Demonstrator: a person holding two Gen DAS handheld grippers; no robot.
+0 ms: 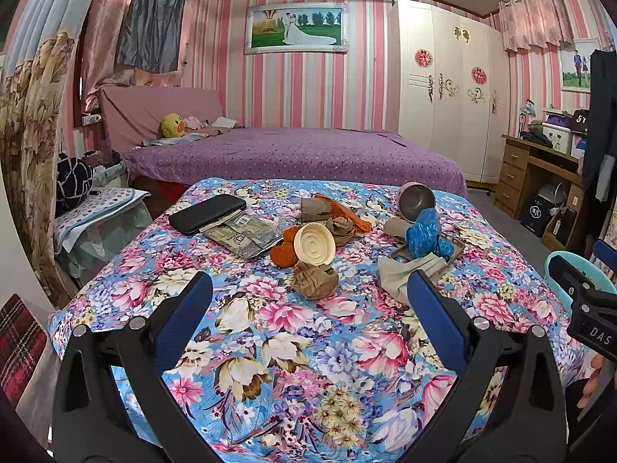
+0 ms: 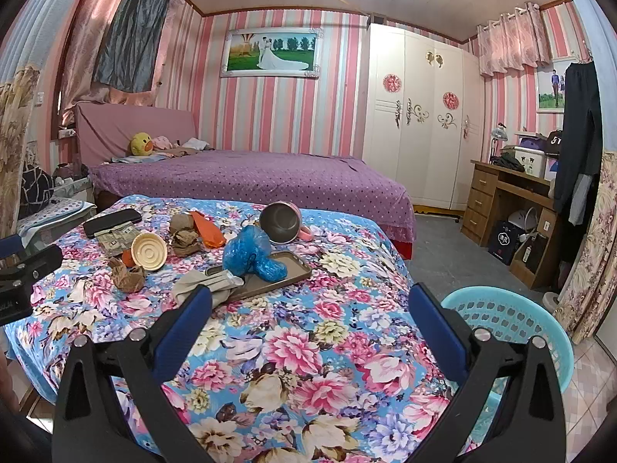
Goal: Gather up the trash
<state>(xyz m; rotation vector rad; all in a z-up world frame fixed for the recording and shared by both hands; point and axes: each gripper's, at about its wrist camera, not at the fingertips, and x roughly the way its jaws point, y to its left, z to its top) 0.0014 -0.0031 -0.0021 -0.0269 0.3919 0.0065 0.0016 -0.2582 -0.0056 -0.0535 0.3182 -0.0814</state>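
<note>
- The trash lies scattered on the floral-covered desk: a crumpled brown wad nearest my left gripper, a blue plastic bag lying partly on a phone case, an orange wrapper, and a foil packet beside a black phone.
- The aqua basket stands off the desk's right edge, just beside my right gripper; I judge that is where the trash goes.
- The brown wad looks light and soft; I would pinch it across its middle, where the folds bunch up.
- The blue bag looks thin and slippery, probably best taken at its bulging top, well clear of the case.
- The cream lid and steel mug look rigid, and may not be trash at all.
- Both my grippers hover low over the near part of the desk, pointing forward, fingers spread wide and holding nothing.
- The left one faces the brown wad; the right one sits between the grey cloth and the basket.
</note>
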